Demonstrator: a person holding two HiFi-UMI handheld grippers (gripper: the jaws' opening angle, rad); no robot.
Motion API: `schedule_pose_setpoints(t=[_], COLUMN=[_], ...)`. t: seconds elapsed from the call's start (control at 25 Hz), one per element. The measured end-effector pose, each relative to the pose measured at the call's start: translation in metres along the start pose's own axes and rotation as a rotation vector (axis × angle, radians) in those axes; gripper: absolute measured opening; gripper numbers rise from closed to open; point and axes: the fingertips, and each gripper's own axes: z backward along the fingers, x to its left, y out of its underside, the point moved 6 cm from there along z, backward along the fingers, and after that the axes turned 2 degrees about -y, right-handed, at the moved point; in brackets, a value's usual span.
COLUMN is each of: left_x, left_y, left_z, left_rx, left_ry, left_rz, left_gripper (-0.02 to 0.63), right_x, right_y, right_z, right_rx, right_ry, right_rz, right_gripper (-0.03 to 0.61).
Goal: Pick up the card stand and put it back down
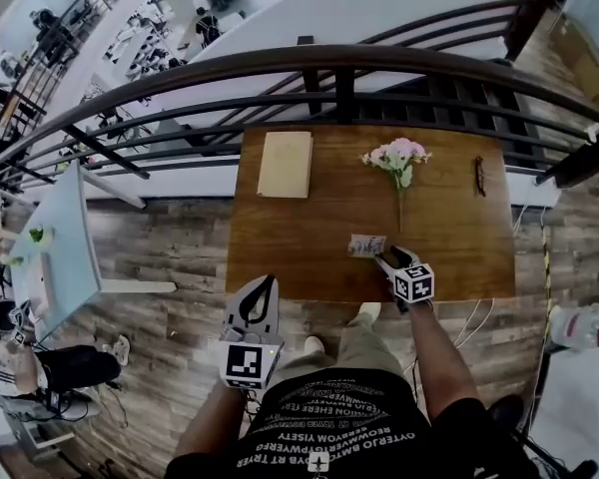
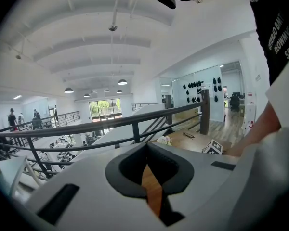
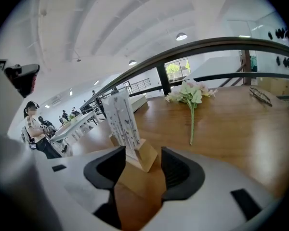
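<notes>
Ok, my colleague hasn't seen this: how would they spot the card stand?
Find the wooden table by the railing. Near its front edge, before the flowers, is the card stand. Alone there it stands upright: a wooden block holding a printed card.

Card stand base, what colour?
Light tan wood; the card stand shows best in the right gripper view.

Head view above the wooden table (image 1: 449, 238), looking steeply down, right gripper view low over the table, left gripper view off its near edge, both facing the railing (image 3: 216, 44), all share the flowers (image 1: 399, 156).
</notes>
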Motion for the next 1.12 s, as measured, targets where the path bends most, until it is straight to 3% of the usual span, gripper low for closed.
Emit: schedule_pose_setpoints(t=[0.12,0.24,0.36,0.44,0.56,0.72,1.12], left_x=[-0.001,-0.006,-0.008,-0.006,-0.005,-0.001,-0.008], left_y=[-0.003,-0.010,-0.015,-0.017,-0.017,-0.018,-0.017], left_z=[0.008,0.013,0.025,0.034,0.045,0.059,0.083], left_rx=[-0.031,-0.082,-0.153,-0.193,-0.215,-0.222,-0.278], left_ry=[0.008,0.017,0.060,0.089,0.104,0.107,0.130], left_rz=[-0.001,-0.014,0.040,0.049,0.025,0.015,-0.026], left_gripper=[0.023,0.023,0.023,0.023,0.023,0.023,0.023], right_x=[0.014,0.035,0.064,0.085,0.112,0.149,0.205], right_y=[-0.011,-0.025,-0.036,-0.045,-0.059,-0.078,-0.105], right_z=[0.025,0.055,0.083,0.102,0.131,0.171,0.274], right_rx=[-0.023,-0.033,-0.067,-0.118,-0.193,-0.259,-0.432], right_ry=[0.008,0.045,0.068,0.087,0.152,0.219,0.347], right_rz=[0.069,0.244,0.352,0.373,0.397,0.438,0.407], right_gripper=[0.239,0.236,0.200,0.154,0.030,0.015,0.014])
